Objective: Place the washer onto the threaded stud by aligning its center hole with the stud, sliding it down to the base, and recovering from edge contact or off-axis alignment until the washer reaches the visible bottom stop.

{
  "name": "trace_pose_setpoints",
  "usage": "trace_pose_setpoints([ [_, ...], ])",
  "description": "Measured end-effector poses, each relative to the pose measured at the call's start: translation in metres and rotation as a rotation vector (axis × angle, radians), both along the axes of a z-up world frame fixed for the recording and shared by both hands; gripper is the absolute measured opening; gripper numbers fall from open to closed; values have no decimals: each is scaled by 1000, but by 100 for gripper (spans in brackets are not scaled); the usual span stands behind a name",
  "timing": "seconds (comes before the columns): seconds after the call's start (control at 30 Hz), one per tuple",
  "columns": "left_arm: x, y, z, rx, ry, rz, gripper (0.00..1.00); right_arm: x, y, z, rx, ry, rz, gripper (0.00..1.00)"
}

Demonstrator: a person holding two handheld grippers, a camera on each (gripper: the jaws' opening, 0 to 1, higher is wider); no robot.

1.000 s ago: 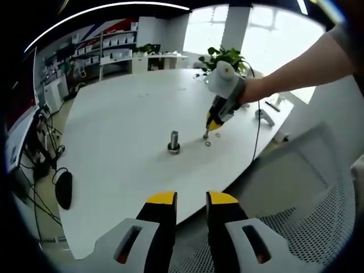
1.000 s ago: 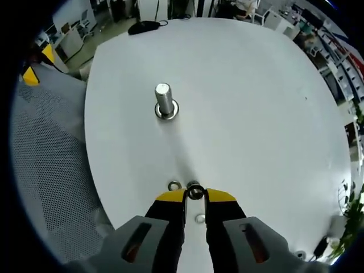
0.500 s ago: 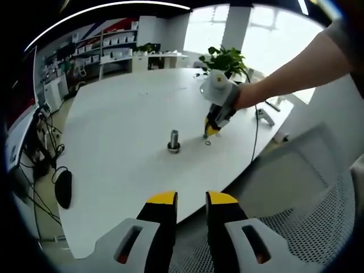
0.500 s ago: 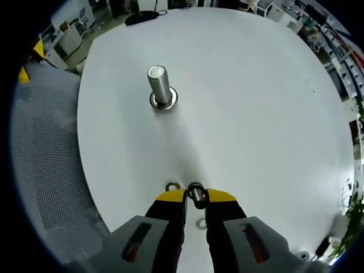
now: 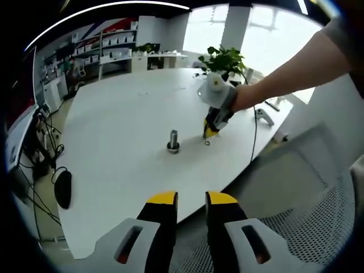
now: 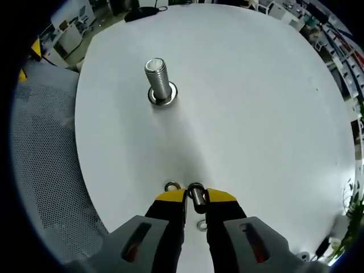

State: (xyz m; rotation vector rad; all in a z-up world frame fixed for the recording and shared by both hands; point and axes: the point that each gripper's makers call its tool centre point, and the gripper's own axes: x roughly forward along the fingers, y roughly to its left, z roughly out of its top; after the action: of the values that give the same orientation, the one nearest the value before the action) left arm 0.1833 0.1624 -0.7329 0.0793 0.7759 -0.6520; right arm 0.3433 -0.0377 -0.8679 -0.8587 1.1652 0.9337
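Here the right tool (image 6: 195,195) has its yellow-tipped jaws closed on one washer (image 6: 196,193), held on edge between the tips at the lower middle of the right gripper view. Two more washers lie flat on the white table (image 6: 256,114): a loose washer (image 6: 172,186) just left of the jaw tips, and a second loose washer (image 6: 202,225) lower down, seen in the gap between the jaws. That makes three washers counted in this view. One threaded stud (image 6: 157,77) stands upright in the upper left of the frame, well apart from the held washer, with a ring-shaped base (image 6: 163,99) around its foot.

In the left gripper view the right tool (image 5: 209,133) shows at upper centre, tips down near the table (image 5: 114,114), gripped by a person's hand (image 5: 242,98) whose bare forearm reaches in from the upper right. The stud (image 5: 173,140) stands to its left, near but apart. The left tool (image 5: 191,199) rises from the bottom edge with its jaws slightly parted and nothing between them, over the near edge of the table.

The table is round-edged and plain white. A grey mesh chair (image 6: 45,170) sits along the left of the right gripper view. A black mouse (image 5: 62,189) lies at the table's left edge, a potted plant (image 5: 224,57) stands beyond, and shelves (image 5: 114,48) line the far wall.
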Motion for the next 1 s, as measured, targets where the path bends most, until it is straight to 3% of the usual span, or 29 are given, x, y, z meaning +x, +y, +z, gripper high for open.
trace_pose_setpoints([
  [0.43, 0, 0, 0, -5, 4, -2, 17, -2, -6, 2, 14, -23, -33, 19],
  [0.73, -1, -1, 1, -2, 1, -6, 17, -6, -34, 7, -13, -33, -55, 20],
  [1.0, -1, -1, 0, 0, 4, -7, 17, -7, -55, 0, -32, -23, -95, 22],
])
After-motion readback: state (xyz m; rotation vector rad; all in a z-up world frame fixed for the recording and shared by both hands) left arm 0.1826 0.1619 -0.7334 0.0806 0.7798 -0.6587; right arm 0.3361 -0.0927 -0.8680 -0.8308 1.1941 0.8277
